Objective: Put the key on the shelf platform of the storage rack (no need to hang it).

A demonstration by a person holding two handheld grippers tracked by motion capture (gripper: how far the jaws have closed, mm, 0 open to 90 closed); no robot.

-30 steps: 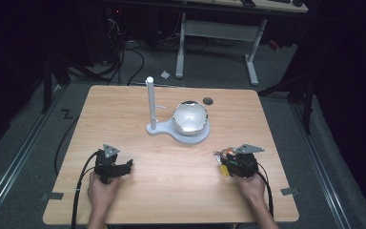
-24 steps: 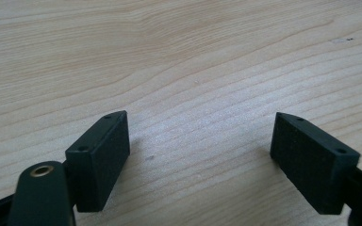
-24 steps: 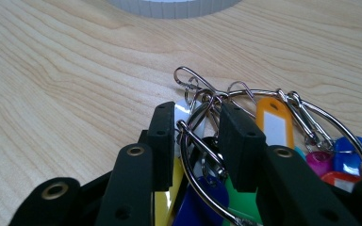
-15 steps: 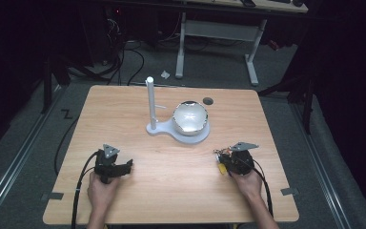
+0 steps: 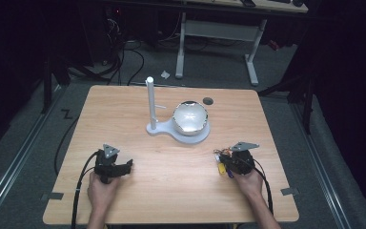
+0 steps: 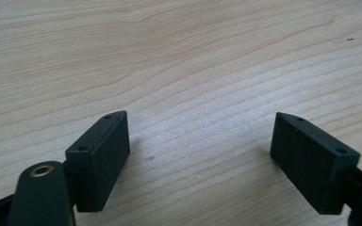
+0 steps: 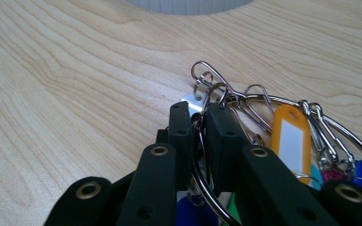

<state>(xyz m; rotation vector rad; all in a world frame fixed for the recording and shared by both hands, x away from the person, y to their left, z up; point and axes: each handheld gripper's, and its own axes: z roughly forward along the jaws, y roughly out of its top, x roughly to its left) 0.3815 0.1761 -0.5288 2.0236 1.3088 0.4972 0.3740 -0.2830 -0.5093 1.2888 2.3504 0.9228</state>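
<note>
Right gripper (image 7: pixel 199 123): the jaws have just been closing and now stand clamped on the wire ring of a key bunch (image 7: pixel 264 136). In the right gripper view the ring passes between the two black pads at lower centre, with clips, an orange tag (image 7: pixel 290 141) and blue and green tags fanned out to the lower right. A second ago the jaws in the high view stood wider around the bunch; the grip is therefore newly made.

In the high view, the key bunch (image 5: pixel 223 162) lies at the lower right of the table (image 5: pixel 171 191), at the tip of the right gripper (image 5: pixel 228 162), still resting on the wood and not lifted.

Left gripper (image 6: pixel 198 141): jaws wide apart, nothing between them, only bare wood grain beneath. In the high view it sits at the lower left (image 5: pixel 124 167), held in place by the left hand (image 5: pixel 102 191).

At upper centre a white stand (image 5: pixel 178 129) carries an upright post (image 5: pixel 149 100) with a thin peg on its side, and a shiny dome (image 5: pixel 189 117) sits on its base, well apart from both grippers.

Assessment: pickup appears secured. The next move is likely a lift and carry toward the stand; the loose tags may swing or snag.
</note>
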